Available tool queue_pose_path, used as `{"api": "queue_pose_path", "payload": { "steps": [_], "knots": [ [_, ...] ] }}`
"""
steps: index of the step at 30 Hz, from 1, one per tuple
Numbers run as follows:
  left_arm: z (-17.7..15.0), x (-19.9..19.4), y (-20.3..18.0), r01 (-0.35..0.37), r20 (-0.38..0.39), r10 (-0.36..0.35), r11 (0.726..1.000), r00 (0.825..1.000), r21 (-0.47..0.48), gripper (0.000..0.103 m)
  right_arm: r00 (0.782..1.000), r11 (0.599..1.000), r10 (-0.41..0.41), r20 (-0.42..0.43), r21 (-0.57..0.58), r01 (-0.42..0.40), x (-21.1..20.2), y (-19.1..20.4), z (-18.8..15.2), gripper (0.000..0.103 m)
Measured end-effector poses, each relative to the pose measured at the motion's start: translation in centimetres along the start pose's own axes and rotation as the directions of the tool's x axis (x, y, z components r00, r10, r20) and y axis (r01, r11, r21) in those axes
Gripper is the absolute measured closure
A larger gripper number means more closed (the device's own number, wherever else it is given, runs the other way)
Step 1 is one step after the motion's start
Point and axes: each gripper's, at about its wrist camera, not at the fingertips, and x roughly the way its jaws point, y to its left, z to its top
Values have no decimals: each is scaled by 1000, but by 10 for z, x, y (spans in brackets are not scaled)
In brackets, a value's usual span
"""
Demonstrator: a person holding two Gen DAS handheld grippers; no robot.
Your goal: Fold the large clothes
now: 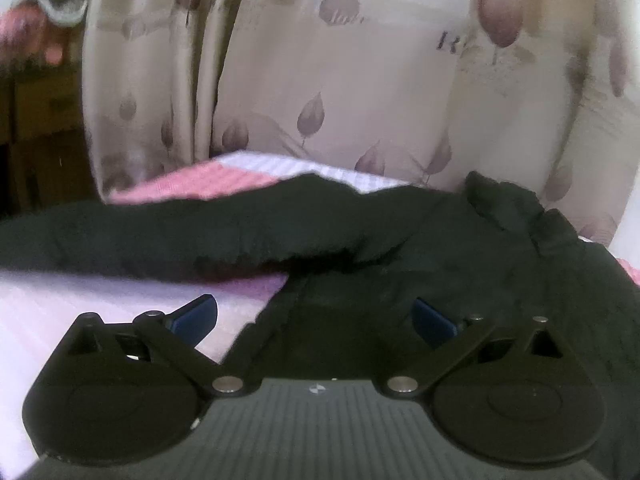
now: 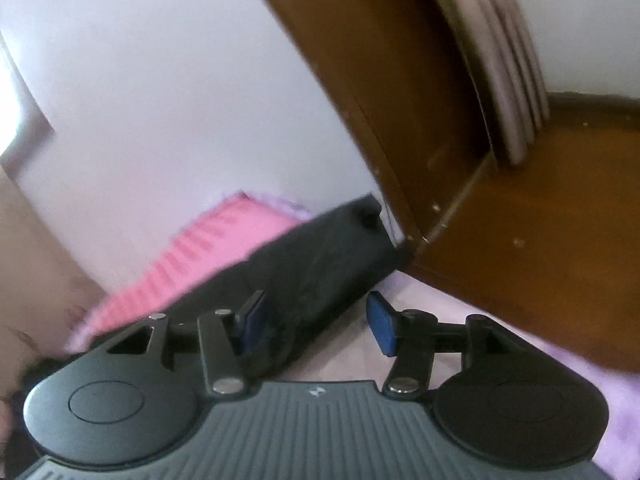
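Both tongs stand with jaws spread and nothing between them. On the left wrist view, the left tongs (image 1: 314,316) hover low over the near edge of a large black knitted garment (image 1: 440,248), one blue pad (image 1: 196,314) above the bedcover and the other above the dark cloth, neither touching it as far as can be seen. That garment lies spread on a pink and pale lilac striped bedcover (image 1: 80,300), one long sleeve (image 1: 160,228) stretched out to the left. Beyond it hangs a cream curtain printed with mauve leaves (image 1: 320,92). On the right wrist view, the right tongs (image 2: 318,322) sit less widely parted, just before a black fold of the same garment (image 2: 320,256) lying on the bedcover (image 2: 192,264). Farther back rise a brown wooden headboard (image 2: 520,220) and a white wall (image 2: 180,80). Both views are blurred.
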Motion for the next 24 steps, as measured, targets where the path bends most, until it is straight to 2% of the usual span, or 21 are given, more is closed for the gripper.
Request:
{"api": "queue_pose_path", "payload": {
  "steps": [2, 3, 4, 6, 8, 11, 14, 17, 19, 21, 24],
  "knots": [
    [0, -24, -3, 36, 42, -39, 998, 998, 57, 1, 990, 989, 129, -47, -60, -132, -30, 18, -16, 48],
    [0, -36, -5, 58, 56, -63, 995, 996, 87, 0, 975, 972, 207, -76, -100, -215, -53, 24, -29, 42],
    [-1, -50, -6, 80, 69, -89, 989, 994, 122, 0, 959, 952, 261, -105, -135, -274, -73, 29, -42, 28],
    [-5, -74, -8, 106, 86, -121, 981, 989, 162, 0, 937, 921, 317, -148, -186, -341, -105, 37, -69, 17],
    [-12, -99, -5, 143, 103, -163, 972, 981, 184, 0, 920, 905, 346, -185, -193, -380, -133, 41, -94, 16],
    [-24, -130, 1, 169, 116, -193, 967, 974, 189, 0, 906, 903, 369, -209, -150, -403, -151, 43, -123, 16],
    [-34, -154, 10, 191, 89, -211, 962, 973, 196, 0, 904, 906, 345, -251, -163, -391, -161, 53, -148, 16],
    [-38, -171, 23, 147, 97, -170, 968, 981, 204, 0, 897, 893, 360, -255, -185, -411, -162, 71, -160, 16],
    [-39, -178, 33, 96, 104, -122, 971, 987, 220, 0, 902, 891, 351, -252, -207, -405, -159, 78, -164, 16],
    [-39, -177, 46, 76, 55, -90, 973, 994, 220, 0, 906, 894, 336, -258, -214, -393, -158, 83, -168, 16],
    [-44, -165, 74, 118, -82, -107, 982, 991, 147, 0, 899, 901, 343, -273, -175, -397, -154, 83, -176, 18]
  ]
}}
